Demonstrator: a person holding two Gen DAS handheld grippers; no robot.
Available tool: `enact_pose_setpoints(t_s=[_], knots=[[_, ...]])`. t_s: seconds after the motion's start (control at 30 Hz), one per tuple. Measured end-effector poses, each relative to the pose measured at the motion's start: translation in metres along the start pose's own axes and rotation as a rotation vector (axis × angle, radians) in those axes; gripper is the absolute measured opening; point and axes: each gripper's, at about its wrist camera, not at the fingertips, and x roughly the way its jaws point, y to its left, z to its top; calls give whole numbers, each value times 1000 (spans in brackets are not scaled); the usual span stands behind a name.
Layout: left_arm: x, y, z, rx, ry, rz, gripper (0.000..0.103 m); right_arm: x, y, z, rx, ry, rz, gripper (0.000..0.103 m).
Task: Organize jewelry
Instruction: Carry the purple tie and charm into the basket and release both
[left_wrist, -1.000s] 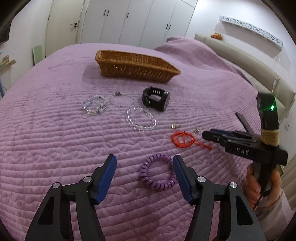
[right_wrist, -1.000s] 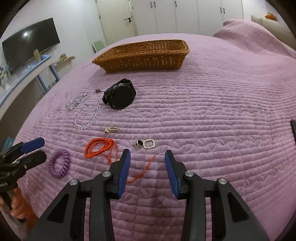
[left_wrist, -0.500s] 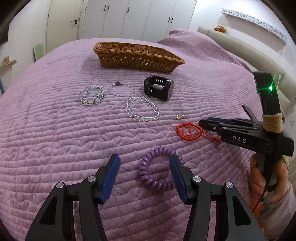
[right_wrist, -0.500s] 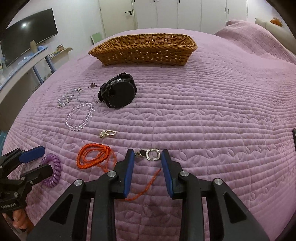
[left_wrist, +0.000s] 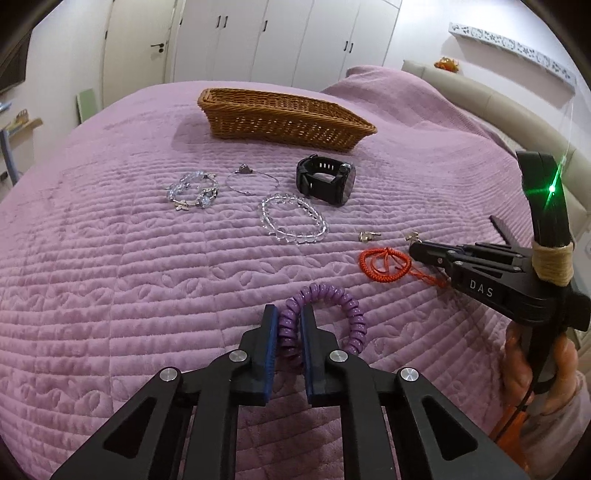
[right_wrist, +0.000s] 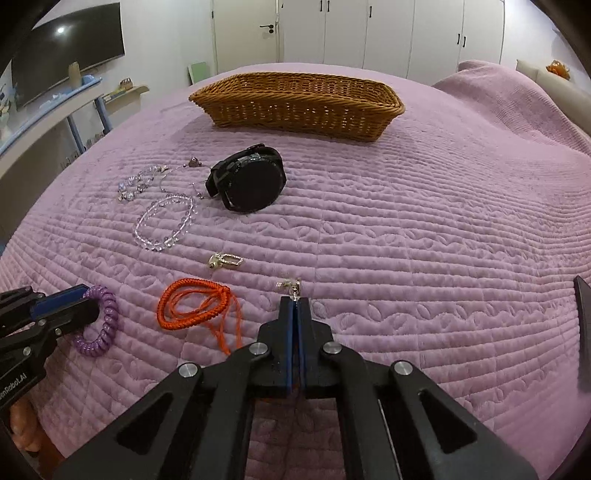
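My left gripper (left_wrist: 289, 314) is shut on the near-left side of a purple spiral bracelet (left_wrist: 347, 306) lying on the purple bedspread; it also shows in the right wrist view (right_wrist: 103, 325). My right gripper (right_wrist: 295, 304) is shut on a small silver earring (right_wrist: 290, 285), whose top pokes out past the tips; the gripper also shows in the left wrist view (left_wrist: 419, 251). An orange cord (right_wrist: 192, 308), a second silver earring (right_wrist: 225, 259), a clear bead bracelet (right_wrist: 164, 221), a black watch (right_wrist: 251, 181) and other bracelets (left_wrist: 192, 192) lie beyond. A wicker basket (right_wrist: 295, 105) stands at the back.
The quilted bedspread (right_wrist: 443, 221) covers the whole bed. A padded headboard (left_wrist: 498, 107) runs along the right. A shelf and a television (right_wrist: 66, 51) stand off the bed's left edge. White wardrobes (left_wrist: 277, 40) are behind.
Both grippers went from open to shut: the left closed on the purple spiral bracelet, the right moved forward and closed on the small silver earring.
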Motion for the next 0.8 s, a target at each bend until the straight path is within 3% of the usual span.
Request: enact_pose_setpoints(t_s=[0.2,0.47,0.8], knots=[[-7,0,3,-26,-29,-55,11,-11,-9,0,40,-32,32,3],[-23,-9,18,-9,-94,-58,11,-35,-16,10,56,-92,30,3],[-39,-11,91,40,-227,-40,11,-67,-21,66,20,-211,4,3]])
